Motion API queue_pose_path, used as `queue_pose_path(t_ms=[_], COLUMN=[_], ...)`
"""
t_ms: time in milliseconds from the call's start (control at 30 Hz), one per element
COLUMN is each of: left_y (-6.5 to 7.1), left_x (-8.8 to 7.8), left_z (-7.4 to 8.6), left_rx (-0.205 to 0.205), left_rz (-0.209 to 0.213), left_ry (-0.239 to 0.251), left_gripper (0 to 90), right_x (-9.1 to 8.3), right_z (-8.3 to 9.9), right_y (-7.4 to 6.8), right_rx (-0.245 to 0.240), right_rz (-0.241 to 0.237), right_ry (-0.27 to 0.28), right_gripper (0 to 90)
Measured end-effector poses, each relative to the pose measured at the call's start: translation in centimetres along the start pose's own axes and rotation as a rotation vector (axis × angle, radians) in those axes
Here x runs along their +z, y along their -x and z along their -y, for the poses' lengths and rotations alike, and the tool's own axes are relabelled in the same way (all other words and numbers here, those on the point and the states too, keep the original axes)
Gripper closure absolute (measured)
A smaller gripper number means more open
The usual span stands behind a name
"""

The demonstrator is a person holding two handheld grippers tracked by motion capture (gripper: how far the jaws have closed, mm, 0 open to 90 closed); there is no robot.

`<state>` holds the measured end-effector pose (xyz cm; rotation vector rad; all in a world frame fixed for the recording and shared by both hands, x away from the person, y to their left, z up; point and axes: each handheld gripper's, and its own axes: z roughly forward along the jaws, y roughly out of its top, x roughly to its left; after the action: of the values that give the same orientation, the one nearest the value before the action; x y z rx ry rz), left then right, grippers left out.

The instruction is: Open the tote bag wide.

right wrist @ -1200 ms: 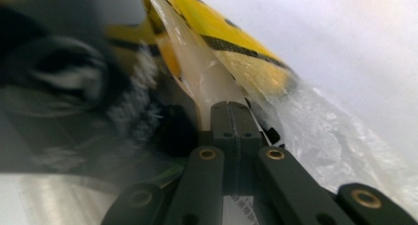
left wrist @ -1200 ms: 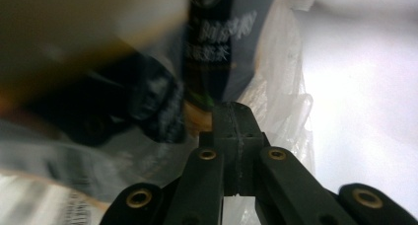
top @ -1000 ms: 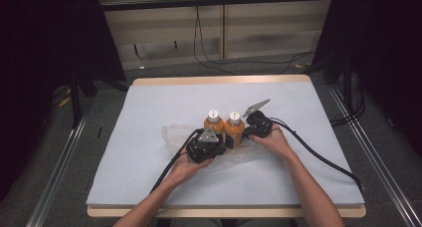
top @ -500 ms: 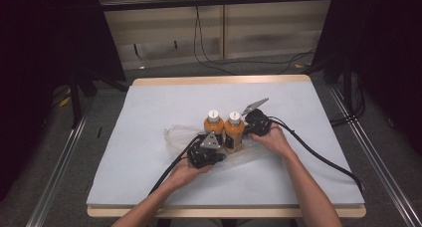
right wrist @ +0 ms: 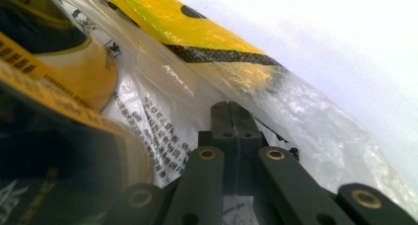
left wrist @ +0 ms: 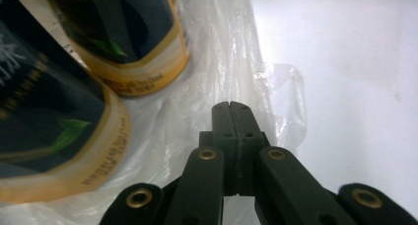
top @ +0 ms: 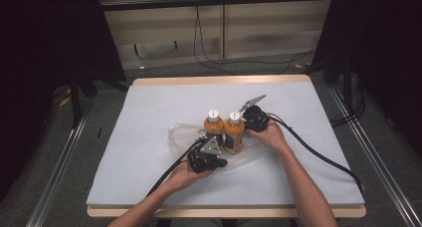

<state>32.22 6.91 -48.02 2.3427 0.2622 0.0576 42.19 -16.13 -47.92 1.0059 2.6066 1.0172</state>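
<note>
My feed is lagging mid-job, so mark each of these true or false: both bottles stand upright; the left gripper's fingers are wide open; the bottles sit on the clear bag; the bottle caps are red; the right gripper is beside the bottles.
1. Both bottles stand upright: true.
2. The left gripper has its fingers wide open: false, they are shut together over the clear plastic bag.
3. The bottles sit on the clear plastic bag: true.
4. The bottle caps are red: false, they are white.
5. The right gripper is beside the bottles: true.
</note>
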Motion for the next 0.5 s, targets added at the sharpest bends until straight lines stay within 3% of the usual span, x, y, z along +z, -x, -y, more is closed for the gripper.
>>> queue_pose_path(t_ms=[200,233,333,500], left_y=[0.3,0.6,0.8,1.6], left_x=[-0.1,0.1,0.1,0.1], left_z=[0.0,0.1,0.1,-0.1], left_rx=[0.006,0.004,0.009,0.039], left_rz=[0.018,0.028,0.04,0.052], left_ry=[-0.011,0.014,0.013,-0.007], left_gripper=[90.0,90.0,90.0,90.0], right_x=[0.5,0.6,0.8,1.3], right_z=[-0.4,-0.4,-0.6,-1.1], right_y=[0.1,0.1,0.3,0.6], right_rx=[0.0,0.001,0.007,-0.001], right_rz=[0.012,0.014,0.013,0.056], right_ry=[0.017,0.022,0.032,0.04], right_gripper=[90.0,90.0,90.0,90.0])
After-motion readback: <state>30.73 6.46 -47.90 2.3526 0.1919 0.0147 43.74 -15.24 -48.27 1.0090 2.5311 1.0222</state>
